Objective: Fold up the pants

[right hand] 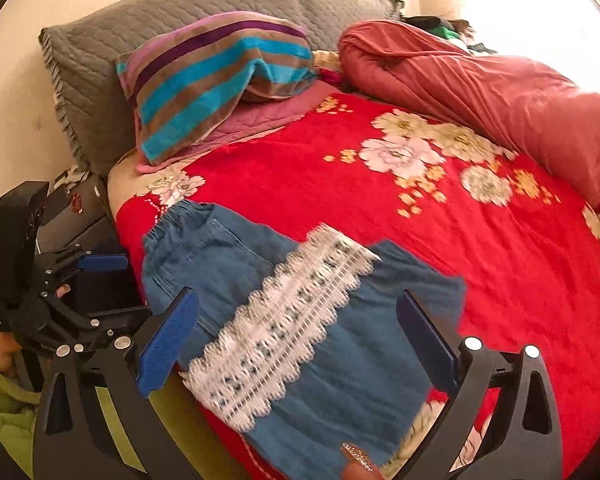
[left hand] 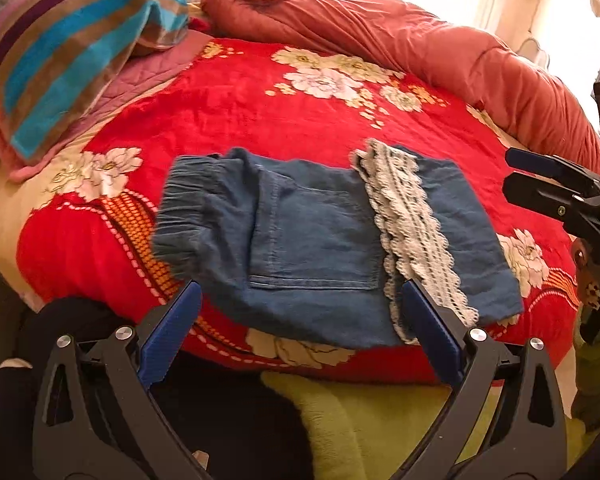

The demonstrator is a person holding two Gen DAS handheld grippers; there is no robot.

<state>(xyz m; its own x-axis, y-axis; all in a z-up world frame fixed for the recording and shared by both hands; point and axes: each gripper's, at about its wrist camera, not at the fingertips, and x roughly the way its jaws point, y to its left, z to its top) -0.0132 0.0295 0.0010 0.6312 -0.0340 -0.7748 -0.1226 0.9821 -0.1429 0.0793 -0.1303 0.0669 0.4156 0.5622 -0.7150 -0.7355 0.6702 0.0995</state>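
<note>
Pants lie on red floral blanket near the bed's front edge, already doubled into a compact rectangle: elastic waistband at left, lace trim band across the top layer, back pocket showing. Judged: main folds done; maybe one more fold or just smoothing left, can't say which.

Left claw: fingers wide apart, holding nothing, just short of the near edge of the denim. Right claw: also spread, empty, over the lace end. Contact w/ fabric: cannot tell.

Edges/room:
- Near hem of pants overhangs the bed edge slightly in left wrist view, so slip risk if tugged toward person.
- Open blanket beyond pants, free for sliding fwd.
- Striped towel far left, rolled red quilt along far side; both well apart from pants.
- Claws near each other at right.
</note>
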